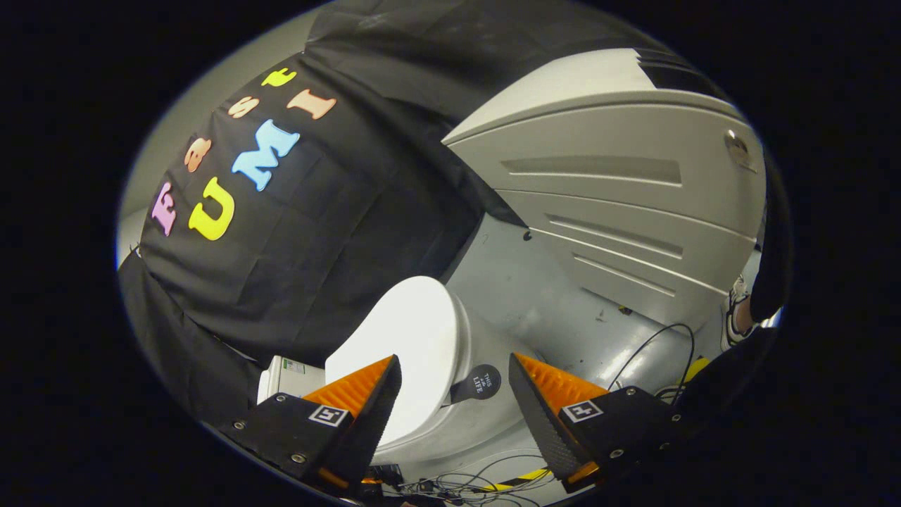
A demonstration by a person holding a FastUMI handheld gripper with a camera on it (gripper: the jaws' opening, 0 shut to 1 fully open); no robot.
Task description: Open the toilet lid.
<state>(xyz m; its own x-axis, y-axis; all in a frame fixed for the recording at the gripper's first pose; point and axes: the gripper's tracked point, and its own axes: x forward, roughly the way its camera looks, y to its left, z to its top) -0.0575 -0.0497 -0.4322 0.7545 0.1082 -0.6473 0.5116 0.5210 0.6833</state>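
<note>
While the toilet lid [412,338] lies closed flat on the toilet [450,415], nothing of the task can be judged done; the lid is seen just ahead of the gripper [454,384], partly behind one finger and in the gap between them; the fingers are spread wide and nothing is held; reaching the rim and lifting it are judged still to be done; the lid's near edge is hidden by that finger; the cables [464,484] below are hard to make out.
</note>
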